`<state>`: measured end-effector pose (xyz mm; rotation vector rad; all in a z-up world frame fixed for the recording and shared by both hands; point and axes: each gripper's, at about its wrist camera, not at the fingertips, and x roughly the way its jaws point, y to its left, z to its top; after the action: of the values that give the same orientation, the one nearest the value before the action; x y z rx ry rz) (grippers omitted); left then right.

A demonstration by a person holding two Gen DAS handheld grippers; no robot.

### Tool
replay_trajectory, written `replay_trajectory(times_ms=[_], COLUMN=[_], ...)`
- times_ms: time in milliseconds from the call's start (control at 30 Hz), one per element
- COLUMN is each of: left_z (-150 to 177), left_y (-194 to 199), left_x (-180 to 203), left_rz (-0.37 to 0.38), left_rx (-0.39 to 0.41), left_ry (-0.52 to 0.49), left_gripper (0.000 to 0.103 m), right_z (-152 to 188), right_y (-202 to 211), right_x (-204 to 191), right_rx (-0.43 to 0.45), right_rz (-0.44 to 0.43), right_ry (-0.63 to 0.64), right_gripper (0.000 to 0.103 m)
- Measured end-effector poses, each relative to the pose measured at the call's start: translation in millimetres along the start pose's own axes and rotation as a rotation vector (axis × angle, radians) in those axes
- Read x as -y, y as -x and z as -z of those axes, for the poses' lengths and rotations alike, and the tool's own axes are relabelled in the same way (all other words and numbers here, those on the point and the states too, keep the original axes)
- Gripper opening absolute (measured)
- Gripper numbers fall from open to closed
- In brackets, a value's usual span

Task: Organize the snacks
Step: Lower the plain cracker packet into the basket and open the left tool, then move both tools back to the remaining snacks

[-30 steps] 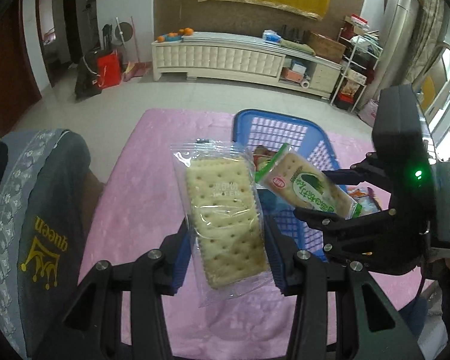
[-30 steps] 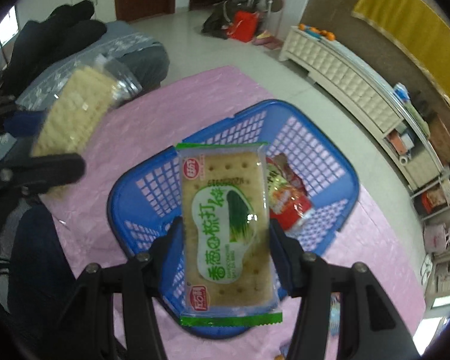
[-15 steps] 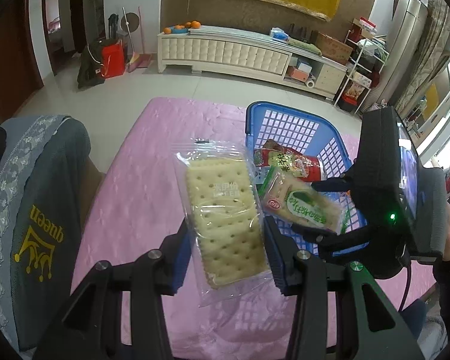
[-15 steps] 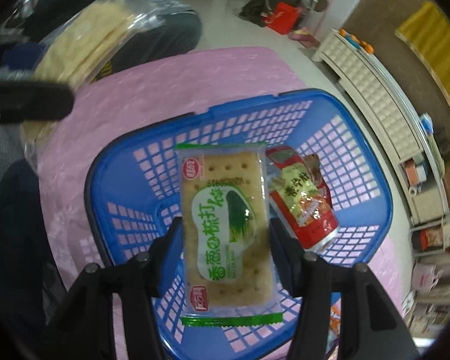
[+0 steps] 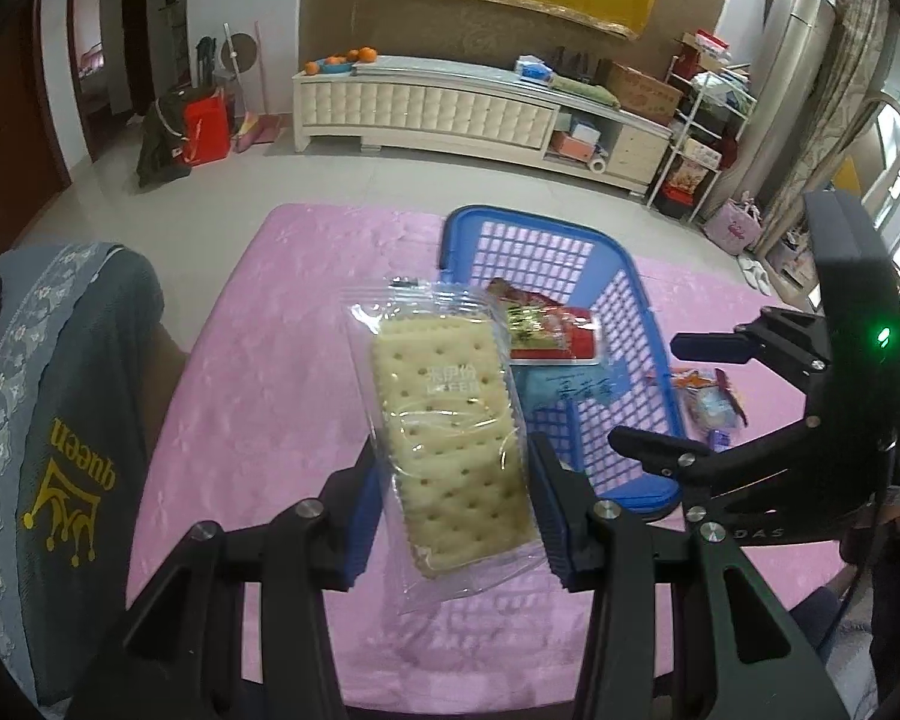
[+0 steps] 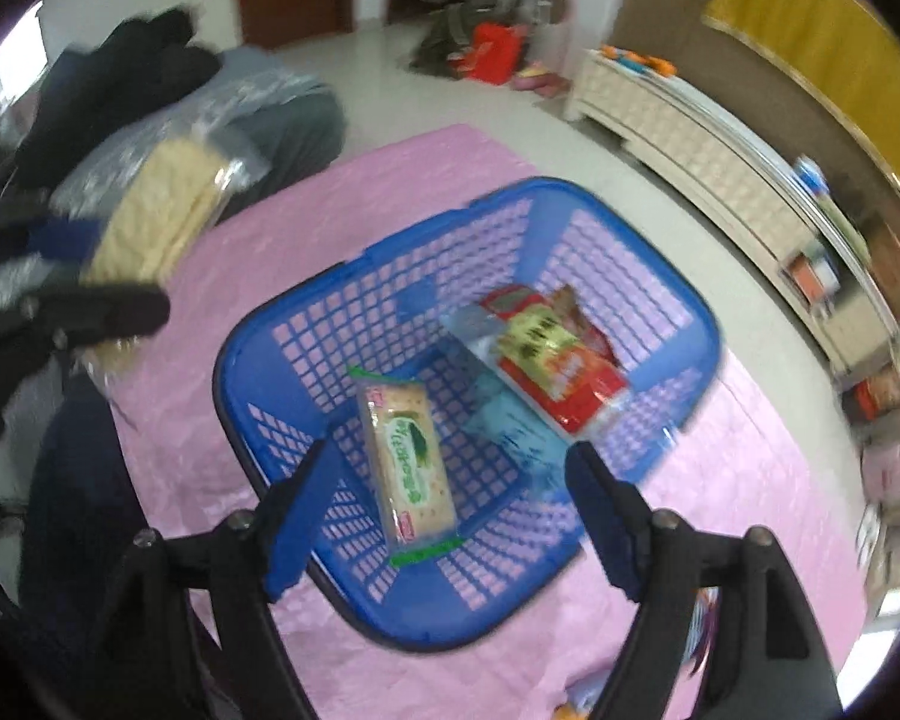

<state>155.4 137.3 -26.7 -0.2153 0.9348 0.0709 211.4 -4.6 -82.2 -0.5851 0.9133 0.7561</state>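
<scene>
Soft, even indoor daylight; both fisheye views bend and darken at the rims. The left wrist view is sharp, the right one motion-smeared throughout.

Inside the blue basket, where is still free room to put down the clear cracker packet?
Free: the basket floor along its left wall, beside the green cracker packet, and the far corner behind that packet. Crowded: the right side, where the red snack packet lies on a pale blue one. The left gripper holds the clear cracker packet.
</scene>
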Motion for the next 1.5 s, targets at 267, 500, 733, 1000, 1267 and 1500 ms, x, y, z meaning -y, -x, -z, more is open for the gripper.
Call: replay_trajectory(times_ms=[267, 500, 733, 1000, 1267, 1500], left_z=[-12, -22, -23, -15, -10, -5], left_y=[-15, -41, -77, -109, -94, -61], left_x=[39, 59, 76, 85, 96, 105], left_rz=[0.033, 0.058, 0.056, 0.057, 0.06, 0.074], left_rx=[-0.022, -0.06, -0.116, -0.183, -0.167, -0.124], left_ry=[-0.086, -0.129, -0.171, -0.157, -0.191, -0.185], left_gripper=[0.043, 0.043, 0.043, 0.044, 0.071, 0.075], right_z=[27, 44, 62, 74, 85, 93], right_y=[29, 28, 16, 7, 16, 43], right_x=[29, 56, 78, 96, 104, 96], right_rx=[0.041, 0.047, 0.039, 0.046, 0.036, 0.06], right_rz=[-0.019, 0.011, 0.027, 0.057, 0.055, 0.048], right_ry=[-0.245, -0.34, -0.405, -0.484, -0.526, -0.537], right_gripper=[0.082, 0.082, 0.082, 0.082, 0.082, 0.082])
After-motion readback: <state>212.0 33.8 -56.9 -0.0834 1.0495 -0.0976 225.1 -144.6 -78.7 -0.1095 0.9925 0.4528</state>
